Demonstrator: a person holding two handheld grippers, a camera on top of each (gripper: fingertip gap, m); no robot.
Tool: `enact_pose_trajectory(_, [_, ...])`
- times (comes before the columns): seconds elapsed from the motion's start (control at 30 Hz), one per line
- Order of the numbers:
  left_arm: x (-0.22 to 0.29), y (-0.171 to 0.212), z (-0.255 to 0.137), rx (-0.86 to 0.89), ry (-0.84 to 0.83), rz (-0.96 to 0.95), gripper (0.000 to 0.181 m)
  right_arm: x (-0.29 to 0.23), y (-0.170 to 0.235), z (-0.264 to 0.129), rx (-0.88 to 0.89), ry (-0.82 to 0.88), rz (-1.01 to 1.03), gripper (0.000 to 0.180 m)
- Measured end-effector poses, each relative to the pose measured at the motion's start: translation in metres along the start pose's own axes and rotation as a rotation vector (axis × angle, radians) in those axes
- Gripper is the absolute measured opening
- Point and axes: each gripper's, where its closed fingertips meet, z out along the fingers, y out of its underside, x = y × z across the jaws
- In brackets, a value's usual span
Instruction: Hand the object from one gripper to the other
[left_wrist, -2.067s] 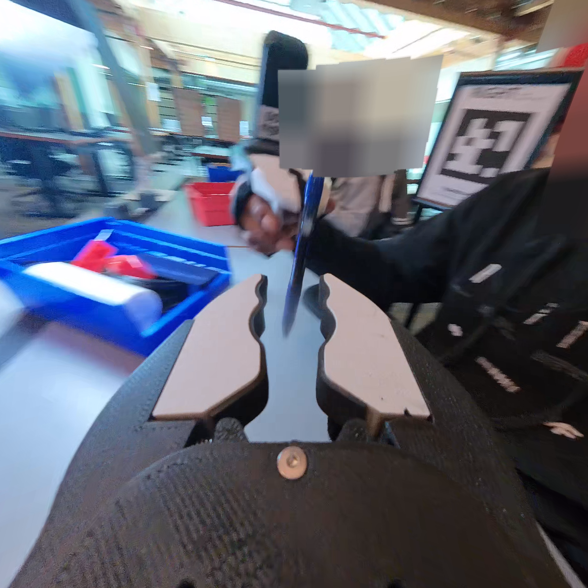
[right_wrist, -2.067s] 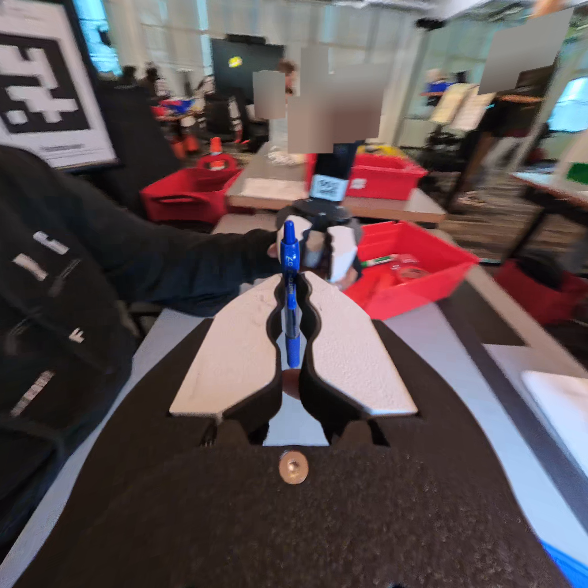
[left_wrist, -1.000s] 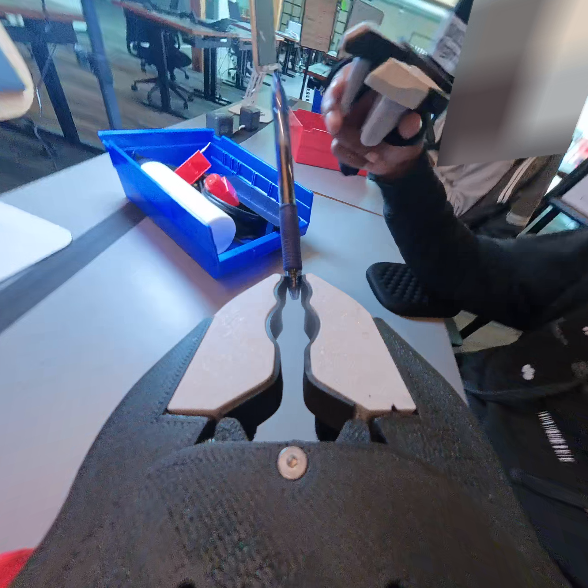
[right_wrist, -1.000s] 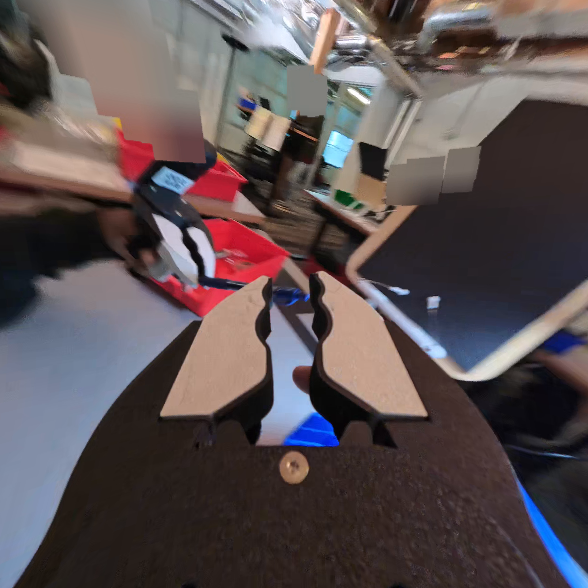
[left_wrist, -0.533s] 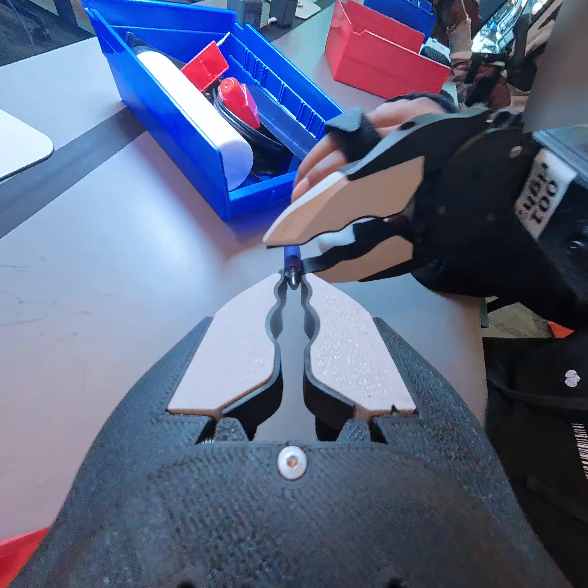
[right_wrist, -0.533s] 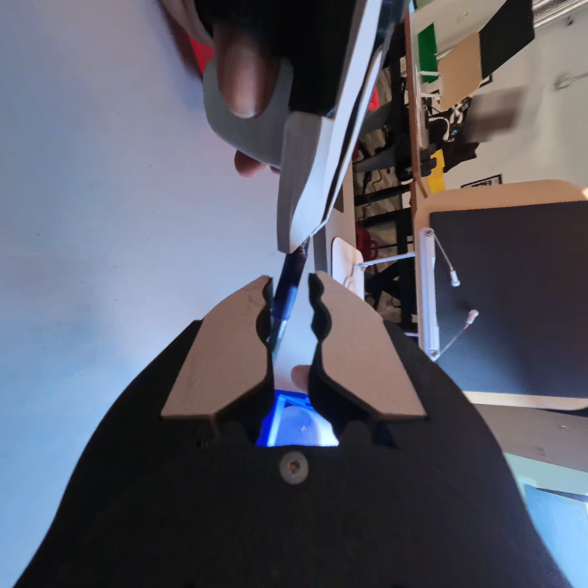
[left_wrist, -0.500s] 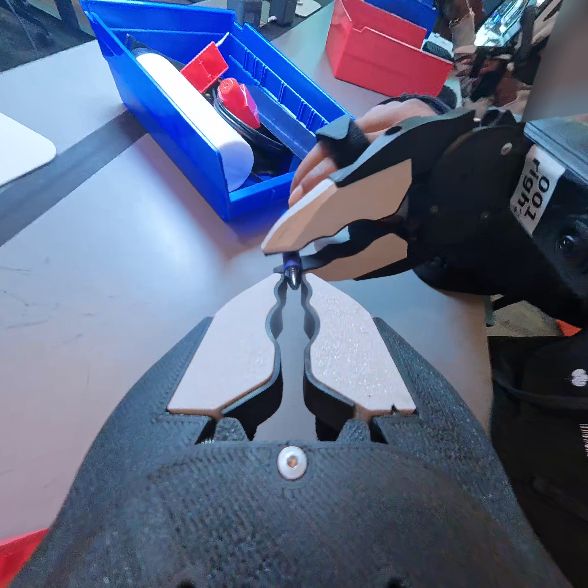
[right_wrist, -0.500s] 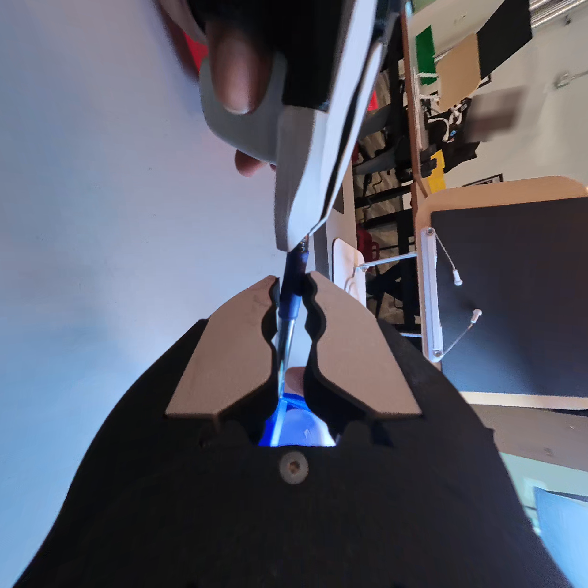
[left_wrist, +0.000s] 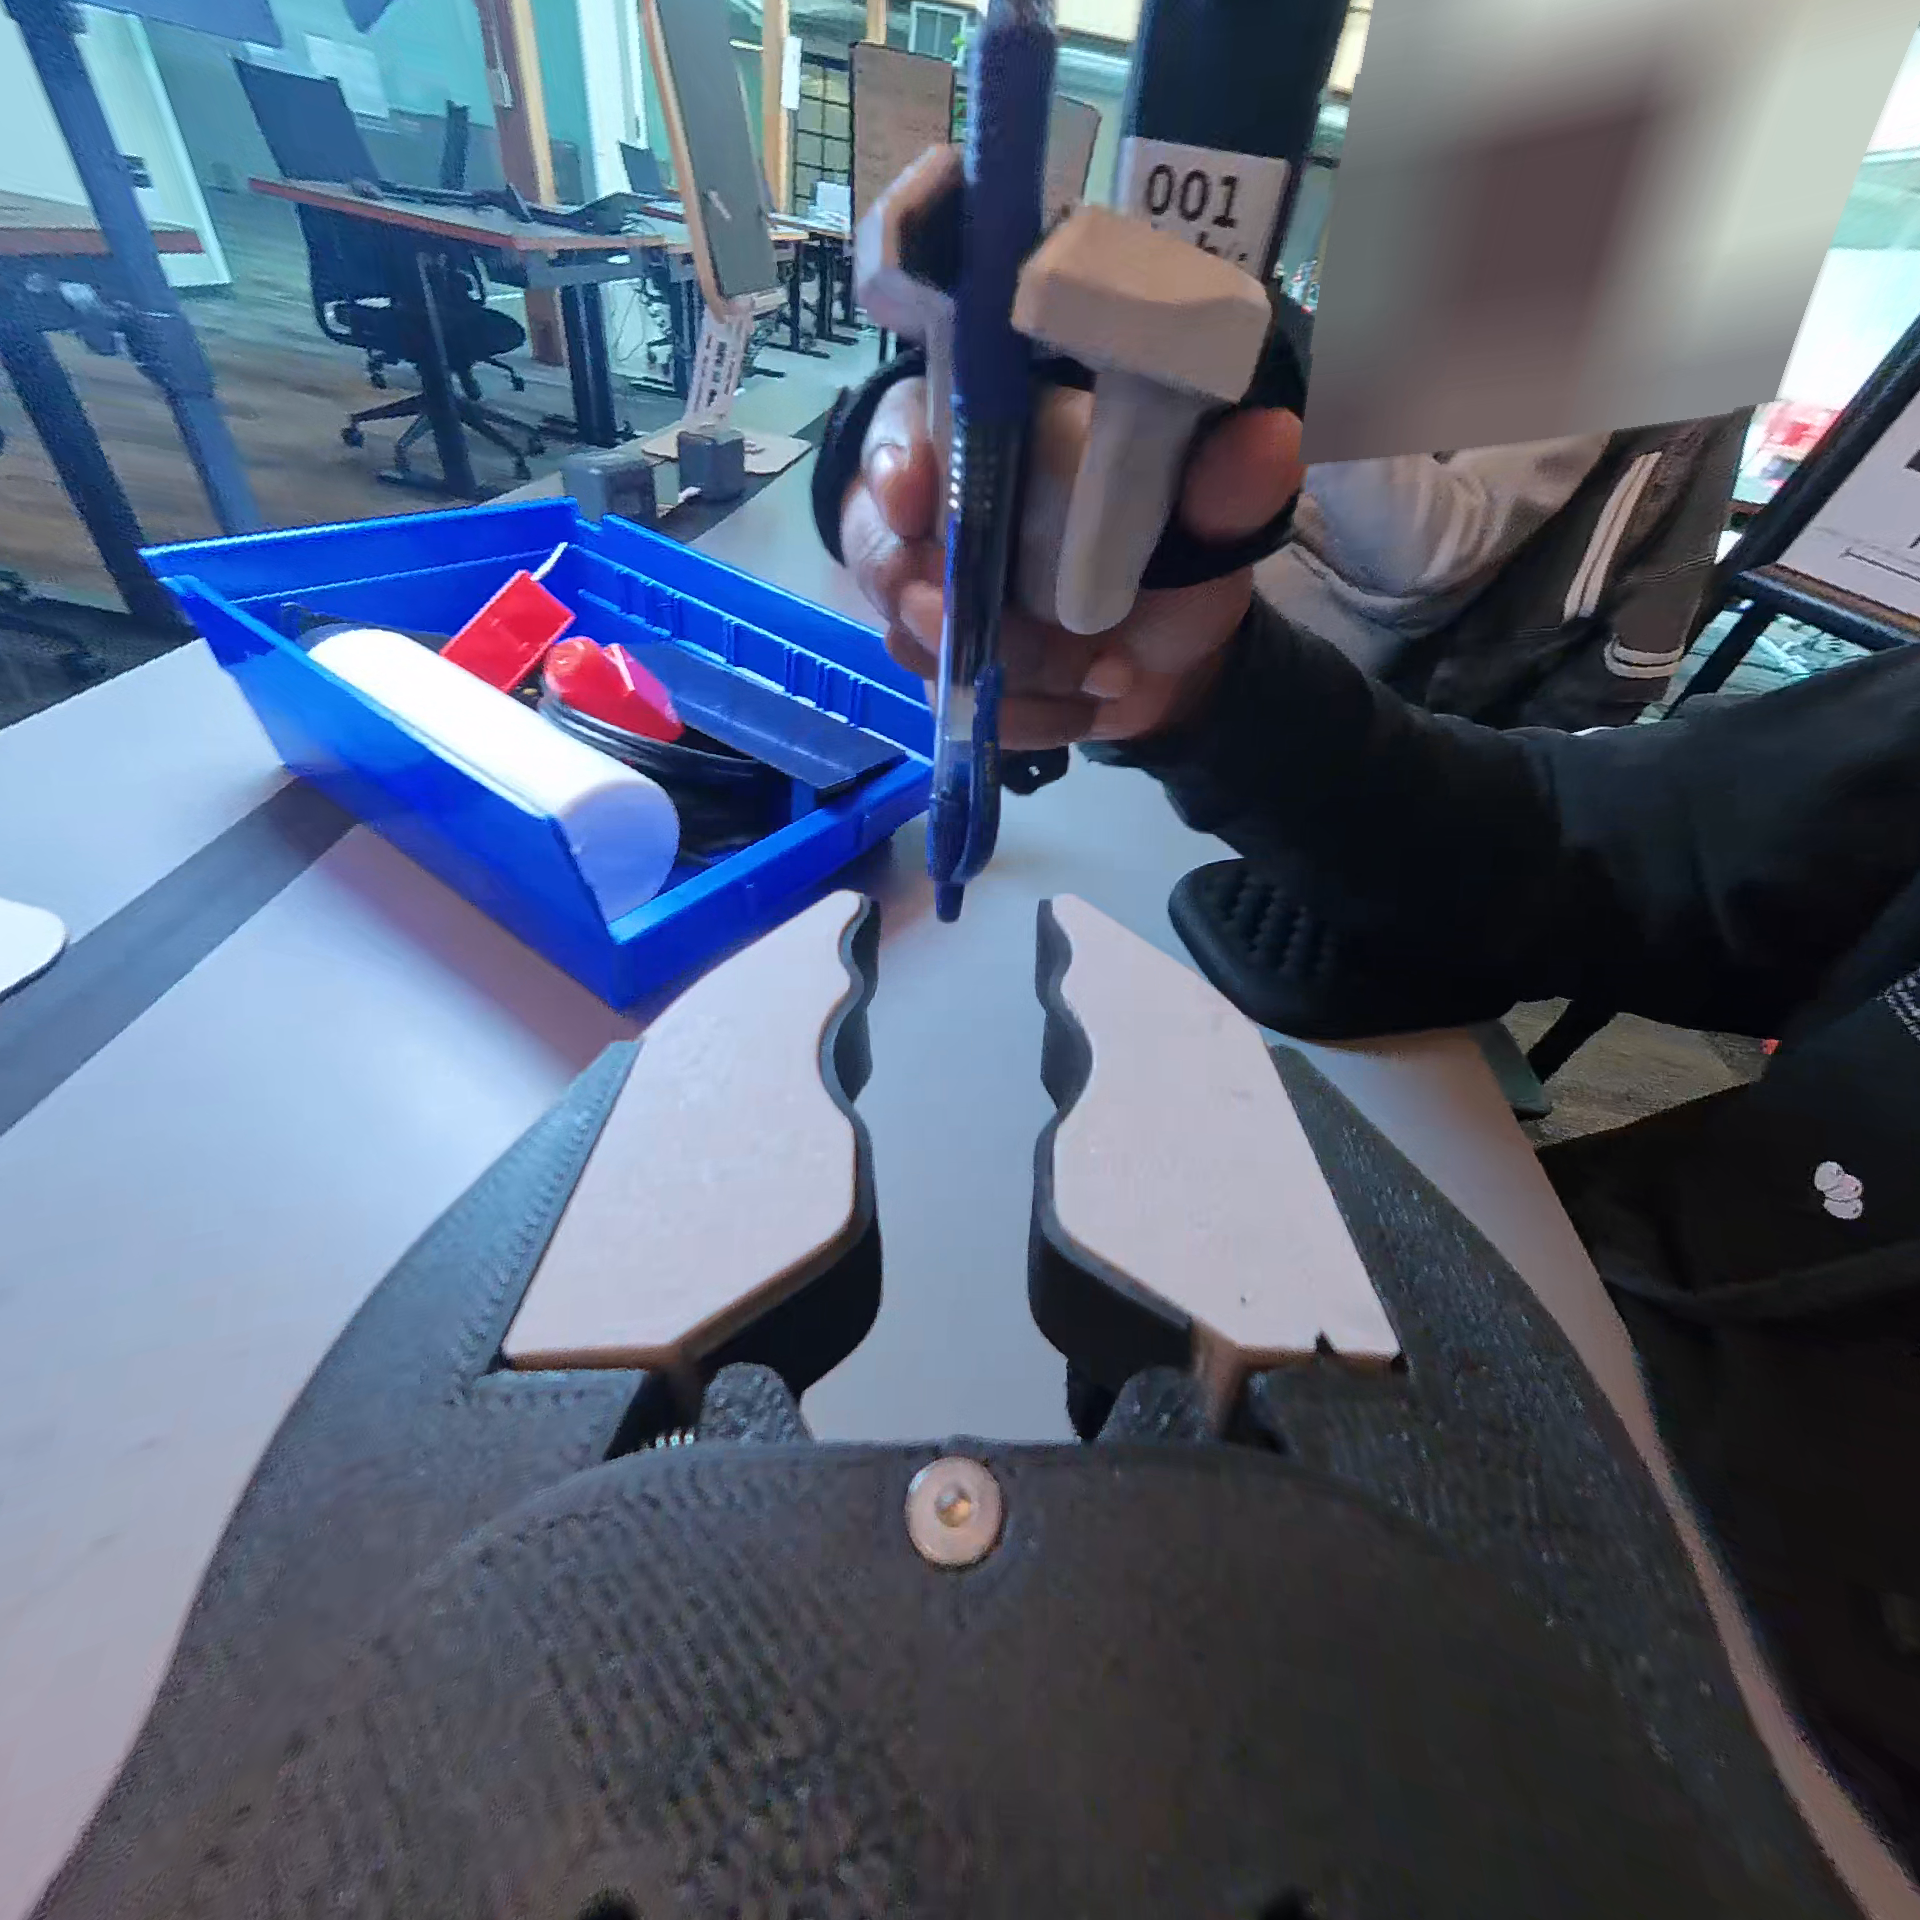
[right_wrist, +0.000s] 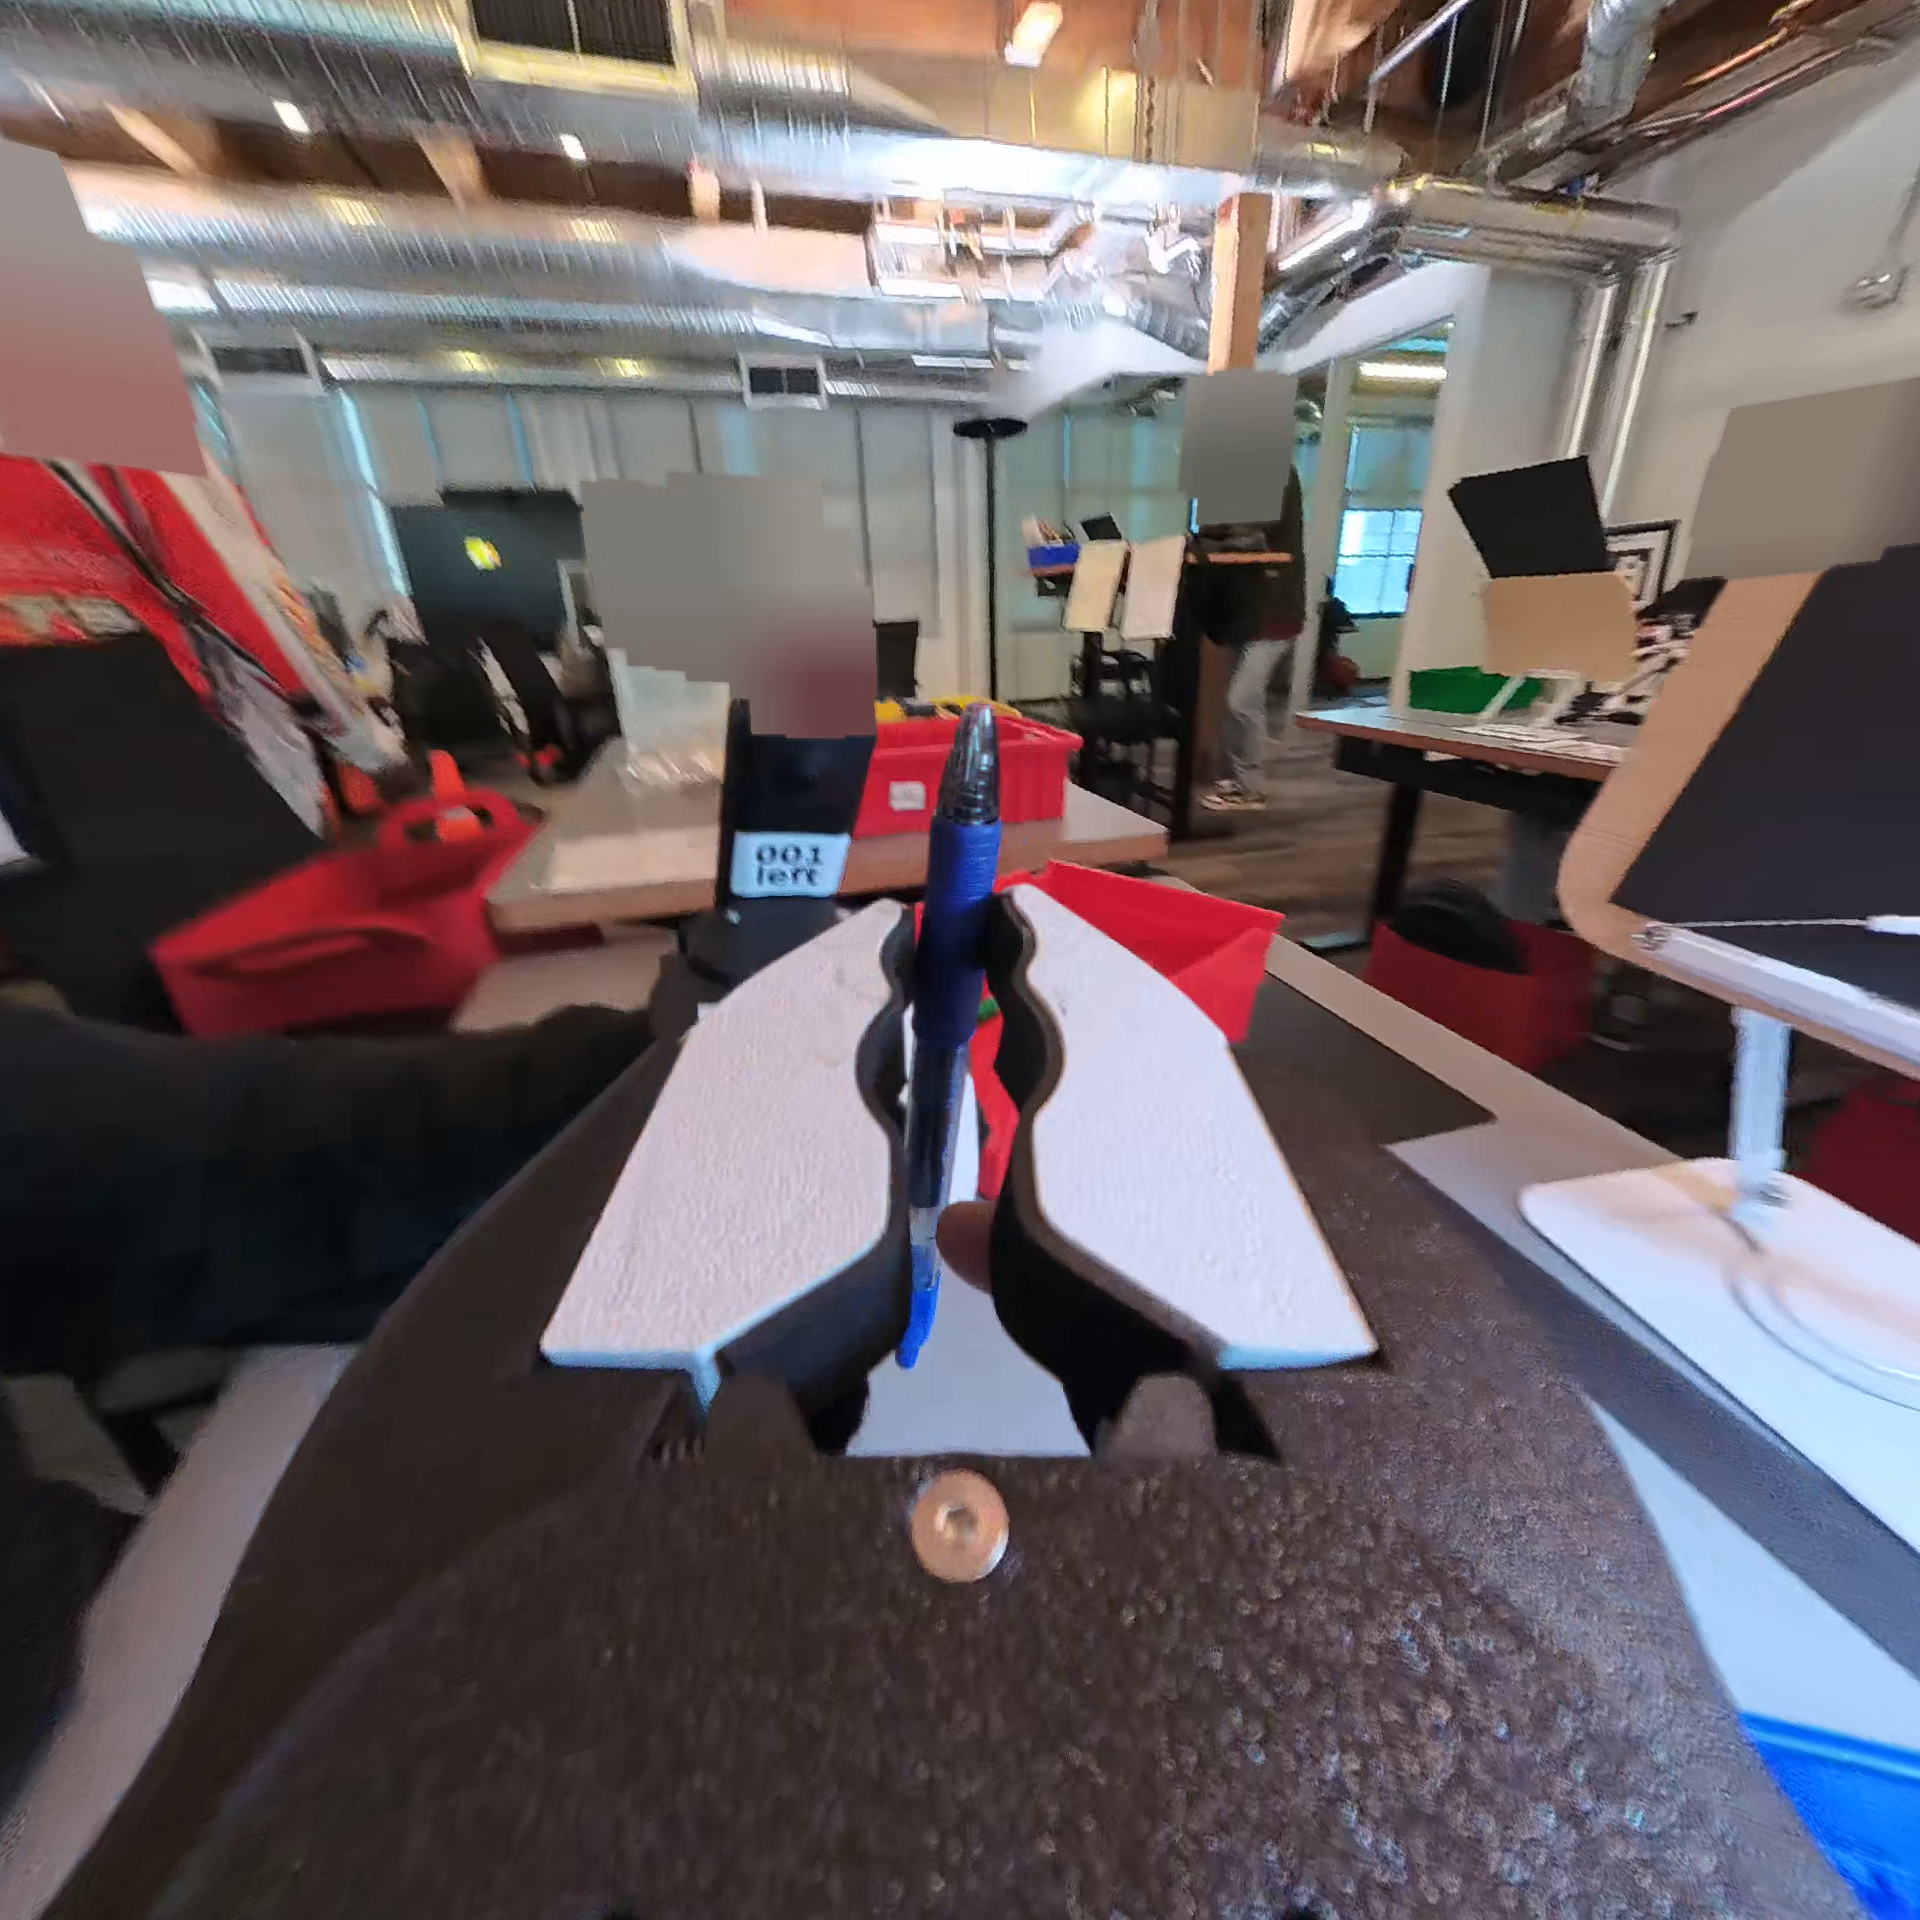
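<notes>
A blue pen (right_wrist: 958, 873) stands upright between the fingertips of my right gripper (right_wrist: 951, 930), which is shut on its grip section. In the left wrist view the same pen (left_wrist: 977, 540) hangs upright from the right gripper (left_wrist: 1013, 281), held in a person's hand. Its lower end is just beyond the gap between my left fingertips. My left gripper (left_wrist: 951, 920) is open and empty, low over the grey table (left_wrist: 260, 1091). The left gripper's black body (right_wrist: 779, 862) shows behind my right fingers.
A blue bin (left_wrist: 488, 831) with a white roll and red parts sits on the table left of the pen. A red bin (right_wrist: 1153, 945) lies beyond the right gripper. A white stand base (right_wrist: 1683, 1257) is at the right. A person's black sleeve (left_wrist: 1558, 831) reaches in.
My left gripper was shut on the pen's tip while the right gripper closed on it. Now the left has opened and the right holds the pen upright, clear of it.
</notes>
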Motion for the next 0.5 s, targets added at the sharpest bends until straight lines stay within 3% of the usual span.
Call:
enact_pose_trajectory(0.23, [0.008,-0.001,0.009,0.024,0.020,0.006,0.025,0.000,0.001,0.005,0.085,-0.057,0.165,0.012])
enact_pose_trajectory(0.3, [0.009,-0.002,0.008,0.028,0.022,0.017,0.015,0.002,0.001,0.005,0.093,-0.047,0.179,0.013])
enact_pose_trajectory(0.4, [0.004,-0.003,0.003,0.009,-0.005,0.026,0.013,0.013,0.003,0.002,0.072,0.005,0.182,0.014])
enact_pose_trajectory(0.5, [-0.011,-0.005,-0.011,-0.023,-0.059,-0.029,0.013,0.042,-0.003,-0.015,0.016,0.137,0.123,0.038])
